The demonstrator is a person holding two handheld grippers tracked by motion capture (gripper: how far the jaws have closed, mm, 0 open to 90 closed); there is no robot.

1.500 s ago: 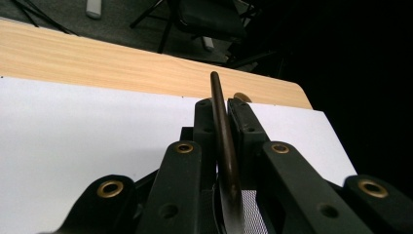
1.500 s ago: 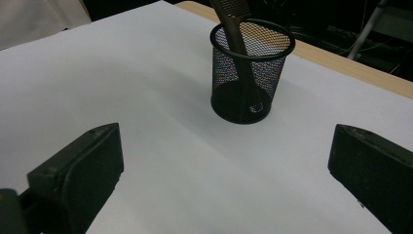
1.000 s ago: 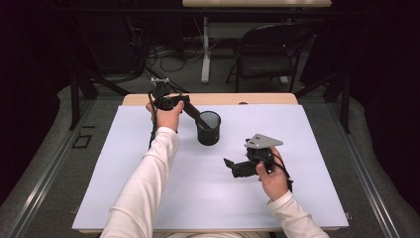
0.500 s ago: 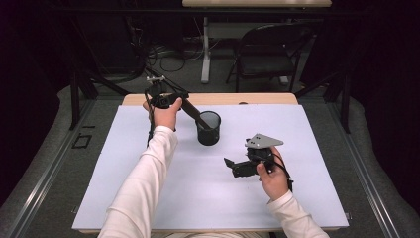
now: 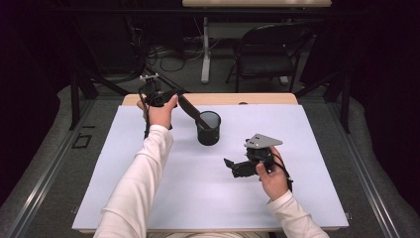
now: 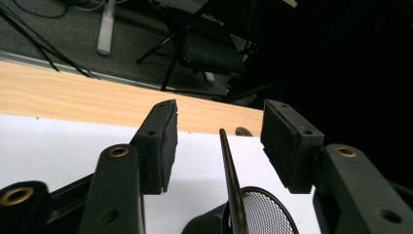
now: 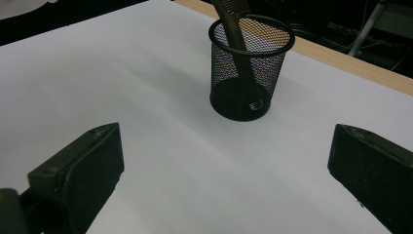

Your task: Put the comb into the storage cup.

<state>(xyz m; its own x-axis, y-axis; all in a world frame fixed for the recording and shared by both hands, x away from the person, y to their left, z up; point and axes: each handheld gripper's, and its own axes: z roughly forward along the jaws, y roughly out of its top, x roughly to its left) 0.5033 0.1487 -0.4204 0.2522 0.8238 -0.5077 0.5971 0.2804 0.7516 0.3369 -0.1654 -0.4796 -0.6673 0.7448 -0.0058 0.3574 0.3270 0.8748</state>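
Note:
A black mesh cup (image 5: 208, 130) stands upright on the white sheet at mid-table. A flat brown comb-like tool (image 5: 190, 110) sits in it and leans toward the far left. My left gripper (image 5: 179, 97) is at the tool's upper end. In the left gripper view, the thin tool (image 6: 231, 185) rises between the pads (image 6: 158, 141) with a gap on each side. My left gripper's (image 6: 219, 141) jaws have just been opening and stand open around it, above the cup (image 6: 258, 214). My right gripper (image 5: 231, 166) lies low on the sheet and points at the cup (image 7: 248, 68). Its jaws (image 7: 224, 161) are open and hold nothing.
The white sheet (image 5: 148, 198) covers most of the wooden table; a bare wood strip (image 5: 257, 99) runs along the far edge. A black chair (image 5: 267, 54) and cables stand on the floor beyond the table.
The left jaws have parted from the tool's upper end, which now leans free in the cup. The left hand has drawn slightly back to the left. The right hand has stayed put.

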